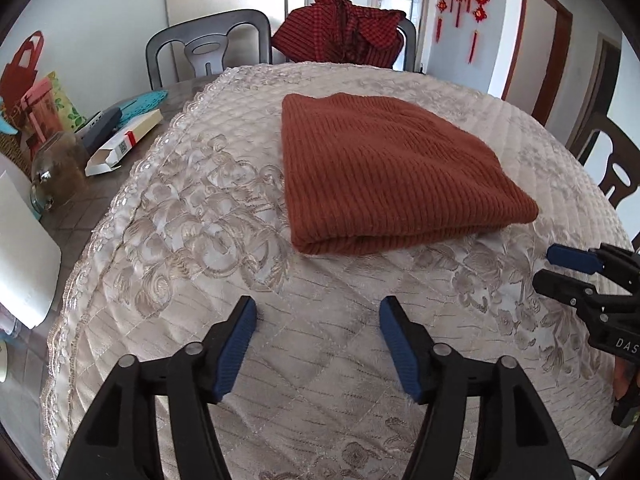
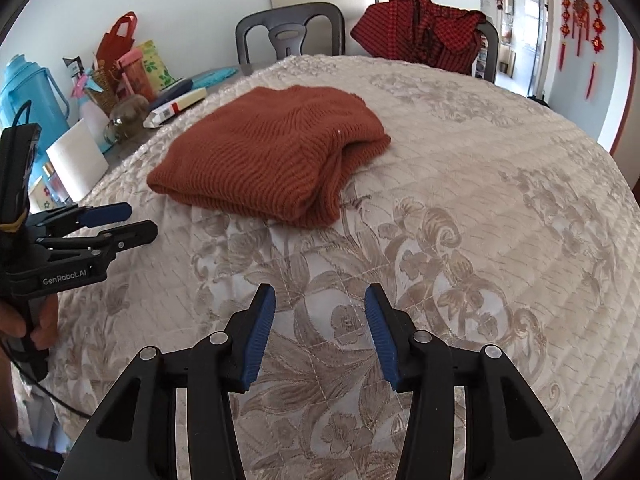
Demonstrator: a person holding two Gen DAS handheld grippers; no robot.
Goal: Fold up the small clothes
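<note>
Both the left gripper (image 1: 318, 322) and right gripper (image 2: 320, 312) are hovering empty, jaws parted, the folded sweater (image 1: 384, 172) lying ahead toward the table's (image 1: 168, 272) far edge, seemingly nearer the left.

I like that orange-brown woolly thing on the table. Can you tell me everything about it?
The rust-brown ribbed knit sweater looks soft and thick. It is folded into a neat, layered bundle with rounded fold edges, lying flat on the cream embroidered tablecloth. Only the cloth touches it; neither hand-held gripper does.
</note>
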